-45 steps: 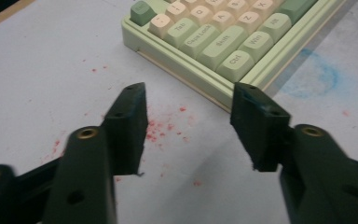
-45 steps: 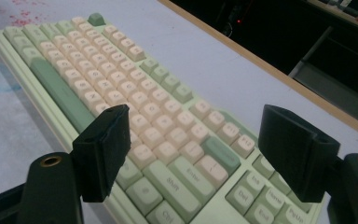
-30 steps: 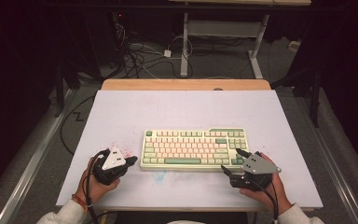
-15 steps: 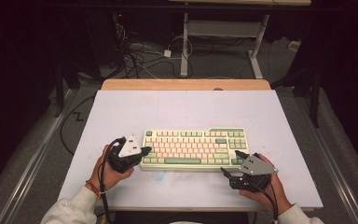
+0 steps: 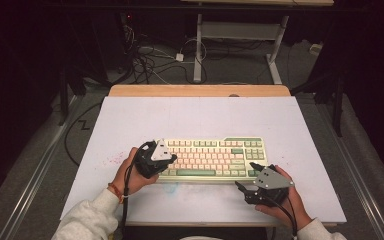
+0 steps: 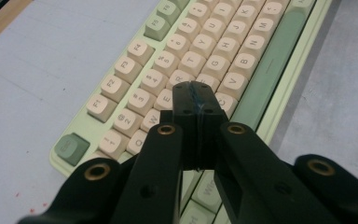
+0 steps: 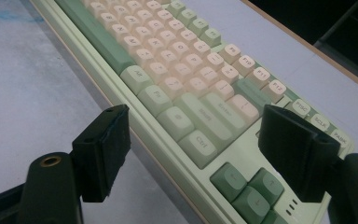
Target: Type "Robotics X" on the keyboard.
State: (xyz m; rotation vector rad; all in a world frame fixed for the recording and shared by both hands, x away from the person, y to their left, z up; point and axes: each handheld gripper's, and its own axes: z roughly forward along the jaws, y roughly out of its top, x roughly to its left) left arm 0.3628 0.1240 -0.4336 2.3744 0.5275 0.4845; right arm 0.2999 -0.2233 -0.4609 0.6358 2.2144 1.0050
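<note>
A pale green keyboard (image 5: pixel 212 158) with cream keys and darker green modifier keys and space bar lies at the lower centre of the white surface (image 5: pixel 200 117). The left claw (image 6: pixel 193 95), clenched empty, hovers over its left-hand keys. The right claw (image 7: pixel 196 154) is released, its jaws straddling the keyboard's lower right corner.

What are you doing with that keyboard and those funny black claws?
A person holds a black two-jaw gripper in each hand at a white table. The left gripper, its jaws shut with nothing between them, hovers above the letter keys at the left end of the pale green and cream keyboard, like a finger ready to press. The right gripper waits open by the keyboard's right front corner.
</note>
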